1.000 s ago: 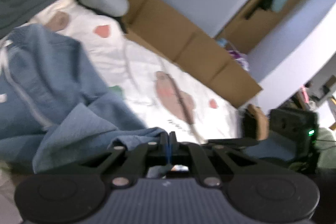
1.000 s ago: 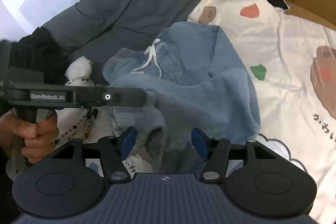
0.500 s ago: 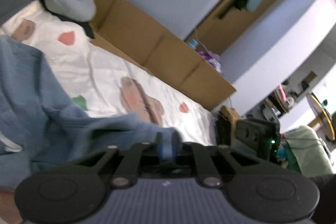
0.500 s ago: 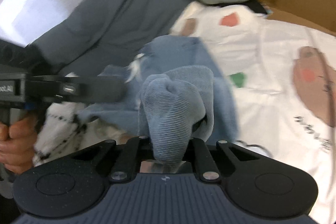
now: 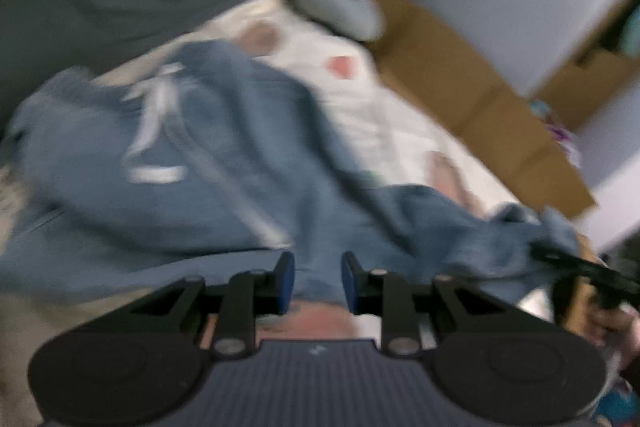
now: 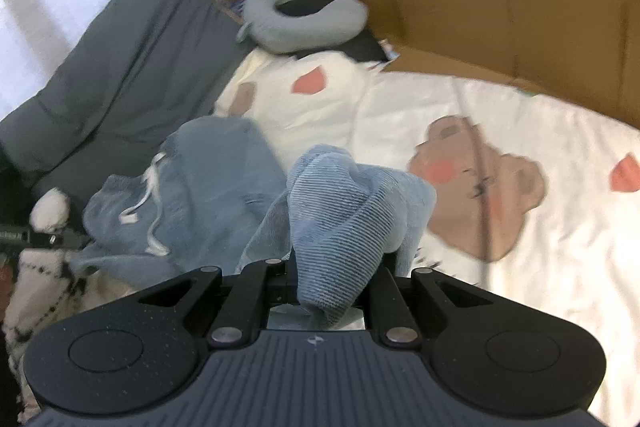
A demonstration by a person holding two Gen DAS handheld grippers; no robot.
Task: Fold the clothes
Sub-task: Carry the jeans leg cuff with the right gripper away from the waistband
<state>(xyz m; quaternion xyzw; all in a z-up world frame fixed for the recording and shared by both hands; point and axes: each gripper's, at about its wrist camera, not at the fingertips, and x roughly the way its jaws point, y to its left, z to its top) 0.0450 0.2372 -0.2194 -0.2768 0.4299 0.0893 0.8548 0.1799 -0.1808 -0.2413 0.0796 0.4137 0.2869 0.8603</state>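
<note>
So the blue pants [image 6: 208, 195] are lying crumpled on the white cartoon bedsheet [image 6: 520, 131] near its left edge, right beside the dark grey blanket [image 6: 120, 39], white drawstring [image 6: 150, 203] showing at the waistband. The left gripper [image 5: 315, 281] has its fingers partly apart with blue fabric sitting between them, not pinched as far as I can see, though that view is blurry. The right gripper [image 6: 332, 279] is clamped tight on a bunched ribbed bit of the pants, lifted off the sheet.
</note>
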